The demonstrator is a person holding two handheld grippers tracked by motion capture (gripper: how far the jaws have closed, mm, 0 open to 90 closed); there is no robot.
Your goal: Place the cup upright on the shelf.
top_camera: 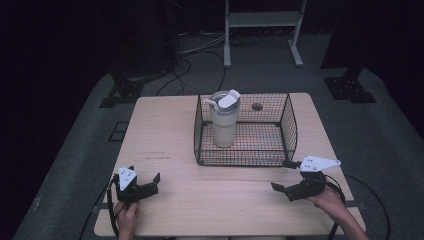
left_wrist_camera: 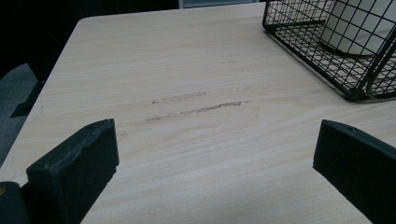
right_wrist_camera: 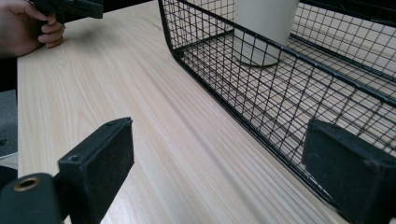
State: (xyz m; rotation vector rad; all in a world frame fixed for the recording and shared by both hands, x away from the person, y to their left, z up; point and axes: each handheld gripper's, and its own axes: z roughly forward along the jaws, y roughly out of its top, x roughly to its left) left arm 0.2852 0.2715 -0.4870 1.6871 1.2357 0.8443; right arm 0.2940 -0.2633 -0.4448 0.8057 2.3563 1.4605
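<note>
Resting low at seven o'clock on the wooden table [top_camera: 165, 145], the left gripper [top_camera: 145, 179] has jaws spread wide, empty. Over at five o'clock the right gripper [top_camera: 286, 176] also gapes wide, just beside the wire basket [top_camera: 290, 131]. The white tumbler [top_camera: 224, 120] stands upright inside the basket's left end, toward twelve o'clock.

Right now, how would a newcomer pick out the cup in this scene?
On the wooden table stands a black wire basket. In the basket's left end stands the tumbler, upright: a tall cream cup with a grey-and-white flip lid, the one thing the basket holds.
</note>
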